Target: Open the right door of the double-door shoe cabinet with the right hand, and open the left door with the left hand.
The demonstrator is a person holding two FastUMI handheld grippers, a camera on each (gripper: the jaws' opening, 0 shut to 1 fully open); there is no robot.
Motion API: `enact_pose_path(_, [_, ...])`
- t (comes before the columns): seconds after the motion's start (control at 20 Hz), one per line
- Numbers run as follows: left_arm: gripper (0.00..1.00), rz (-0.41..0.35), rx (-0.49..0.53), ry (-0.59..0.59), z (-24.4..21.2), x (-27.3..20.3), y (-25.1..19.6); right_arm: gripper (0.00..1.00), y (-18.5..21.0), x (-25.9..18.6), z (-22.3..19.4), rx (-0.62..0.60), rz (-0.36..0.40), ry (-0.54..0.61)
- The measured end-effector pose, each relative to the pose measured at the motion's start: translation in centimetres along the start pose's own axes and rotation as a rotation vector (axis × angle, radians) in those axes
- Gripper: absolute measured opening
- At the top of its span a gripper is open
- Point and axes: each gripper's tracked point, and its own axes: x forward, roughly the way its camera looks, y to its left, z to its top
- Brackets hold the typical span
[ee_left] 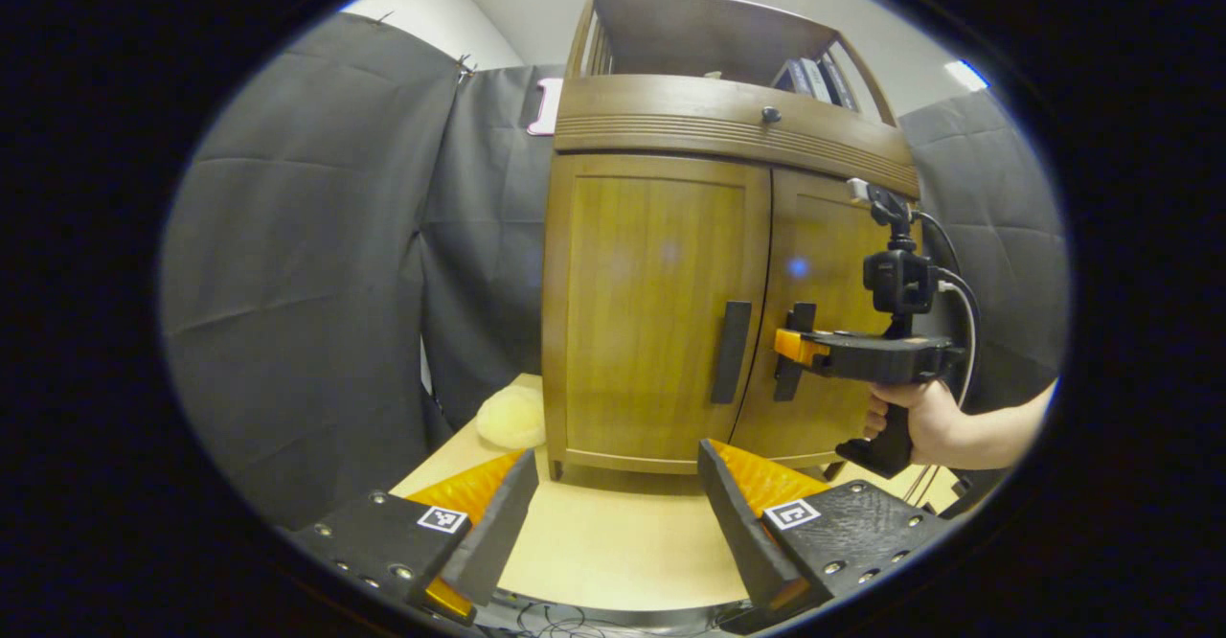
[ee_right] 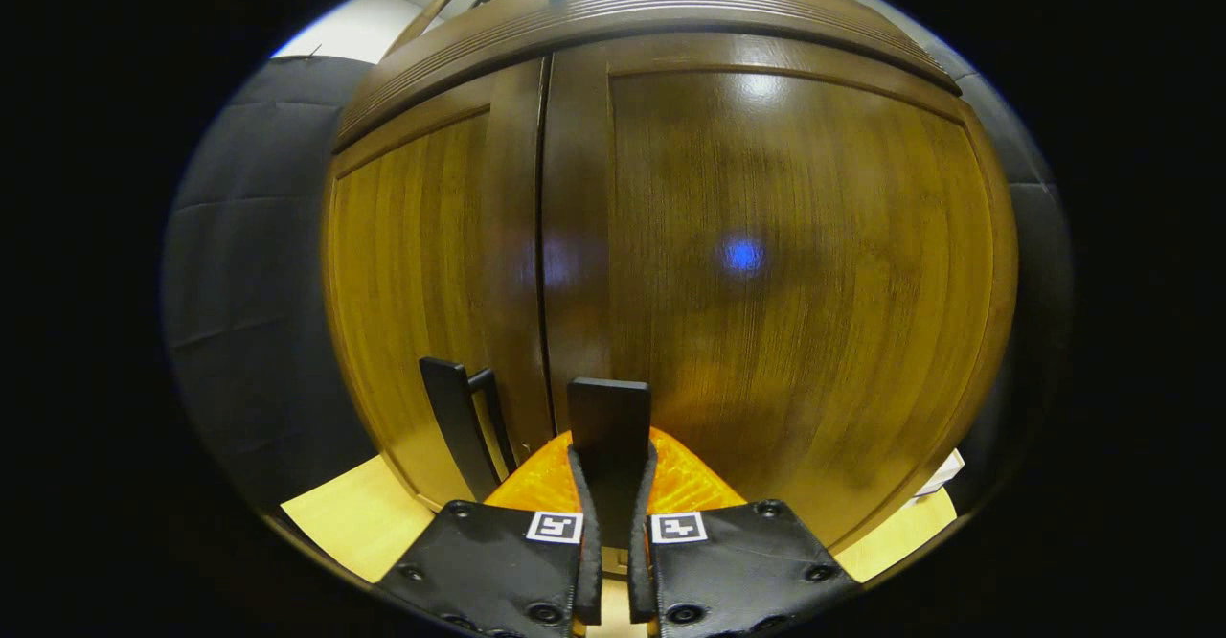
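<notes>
Both doors of the shoe cabinet [ee_left: 670,274] stand closed on the table [ee_left: 613,542]. At left, the left gripper [ee_left: 613,504] hangs back from the left door [ee_left: 651,303], jaws wide apart and holding nothing. Farther right, the right gripper [ee_right: 613,485] is at the right door [ee_right: 785,264], its fingers clamped on the right door handle [ee_right: 609,427], with a hand [ee_left: 919,418] gripping it.

The left gripper [ee_left: 613,485], at the bottom of the left gripper view, has two wedge-shaped fingers on flat plates with round screws and square coded markers. At the right of the frame, the right gripper [ee_left: 800,346] carries a small camera [ee_left: 898,281], cables, and a pistol handle in a bare hand [ee_left: 924,418].

In the right gripper view, the same plates carry markers and screws.
</notes>
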Motion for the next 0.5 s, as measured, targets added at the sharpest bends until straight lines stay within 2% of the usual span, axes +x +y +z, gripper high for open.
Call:
enact_pose_path(0.1, [0.99, -0.012, -0.009, -0.006, 0.3, -0.1, 0.1, 0.12, 0.1, -0.6, 0.4, -0.029, -0.009, -0.009])
enact_pose_path(0.25, [0.99, -0.031, -0.013, -0.024, 1.0, -0.7, 0.2, 0.1, 0.5, -1.8, 0.1, -0.032, 0.002, -0.01])
enact_pose_path(0.5, [0.99, -0.057, 0.023, -0.03, 0.0, -1.5, -0.9, 0.12, 0.8, -4.4, -0.4, -0.062, 0.008, 0.002])
